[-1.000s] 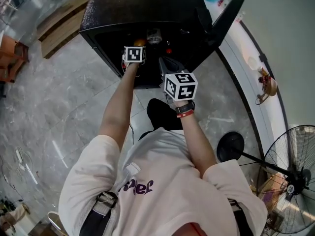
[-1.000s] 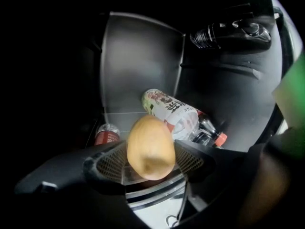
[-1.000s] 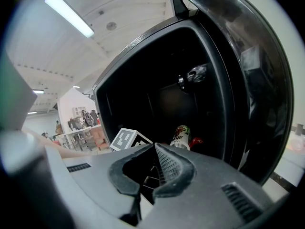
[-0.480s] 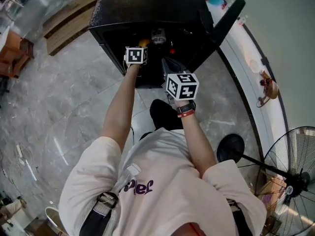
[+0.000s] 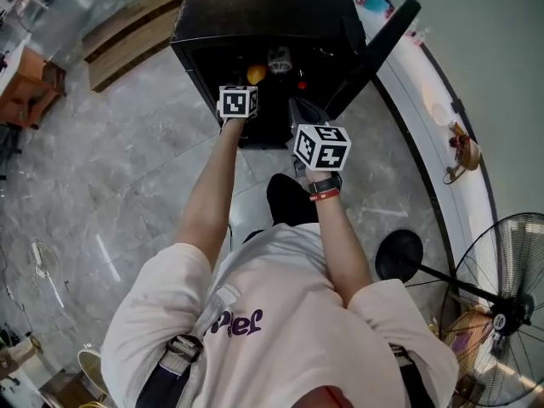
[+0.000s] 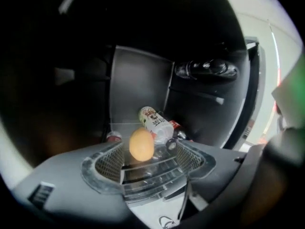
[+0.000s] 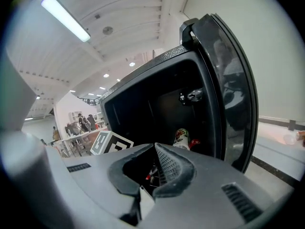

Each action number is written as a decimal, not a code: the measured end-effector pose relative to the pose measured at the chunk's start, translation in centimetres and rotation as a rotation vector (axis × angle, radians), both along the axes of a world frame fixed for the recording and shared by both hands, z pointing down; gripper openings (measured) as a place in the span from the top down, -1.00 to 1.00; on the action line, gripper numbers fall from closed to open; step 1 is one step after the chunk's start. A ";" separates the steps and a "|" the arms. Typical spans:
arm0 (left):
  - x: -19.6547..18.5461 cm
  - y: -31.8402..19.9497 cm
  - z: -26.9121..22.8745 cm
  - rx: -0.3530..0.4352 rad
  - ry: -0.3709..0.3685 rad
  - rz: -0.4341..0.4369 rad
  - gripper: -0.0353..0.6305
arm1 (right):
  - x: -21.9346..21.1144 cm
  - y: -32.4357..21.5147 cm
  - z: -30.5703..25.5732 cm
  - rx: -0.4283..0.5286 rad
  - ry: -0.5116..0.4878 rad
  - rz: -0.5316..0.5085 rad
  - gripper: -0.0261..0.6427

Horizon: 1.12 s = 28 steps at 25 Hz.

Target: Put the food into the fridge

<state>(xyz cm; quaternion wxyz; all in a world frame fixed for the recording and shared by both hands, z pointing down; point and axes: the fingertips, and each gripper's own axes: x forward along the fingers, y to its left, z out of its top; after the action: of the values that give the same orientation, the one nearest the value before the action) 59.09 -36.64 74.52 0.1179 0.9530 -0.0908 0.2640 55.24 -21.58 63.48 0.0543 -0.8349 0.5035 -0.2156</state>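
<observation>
A small black fridge (image 5: pixel 255 7) stands on the floor with its door (image 5: pixel 374 41) swung open to the right. Inside, an orange round fruit (image 6: pixel 141 144) rests on the glass shelf (image 6: pixel 119 128). A white-labelled bottle (image 6: pixel 153 120) lies behind it, beside red-capped items. My left gripper (image 6: pixel 147 151) sits just in front of the shelf, open, its pads on either side of the fruit's near end and not touching it. My right gripper (image 7: pixel 155 147) hangs outside the opening, shut on nothing. In the head view the fruit (image 5: pixel 256 74) shows just beyond the left gripper (image 5: pixel 240 100).
The open door (image 7: pixel 228 89) stands close on my right gripper's right. A standing fan (image 5: pixel 501 313) and its round base (image 5: pixel 398 253) are at the right, by a white ledge (image 5: pixel 442 109). Wooden benches (image 5: pixel 127 32) lie left of the fridge on the grey marble floor.
My left gripper has drawn back a little from the fridge opening, and the orange fruit stays on the shelf. The right gripper has hardly moved.
</observation>
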 end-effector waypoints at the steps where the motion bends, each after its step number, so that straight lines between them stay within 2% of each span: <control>1: -0.5 0.2 -0.4 0.003 0.004 0.002 -0.07 | -0.3 0.1 -0.3 -0.004 -0.001 -0.001 0.88; 7: -4.6 1.5 -4.0 -0.013 0.062 -0.009 -0.06 | -2.7 1.2 -2.1 -0.057 -0.003 -0.016 0.88; 16: -10.2 4.4 -11.6 0.014 0.130 0.014 -0.06 | -5.5 3.2 -6.5 -0.038 -0.004 0.010 0.88; 28: -20.7 8.6 -20.4 0.020 0.215 -0.020 -0.05 | -11.6 5.0 -12.0 -0.022 0.026 -0.014 0.88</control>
<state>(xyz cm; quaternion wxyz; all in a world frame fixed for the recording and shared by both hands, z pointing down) 38.42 -28.02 54.09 0.1199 0.9760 -0.0898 0.1581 43.63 -16.57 51.46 0.0370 -0.8347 0.5075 -0.2105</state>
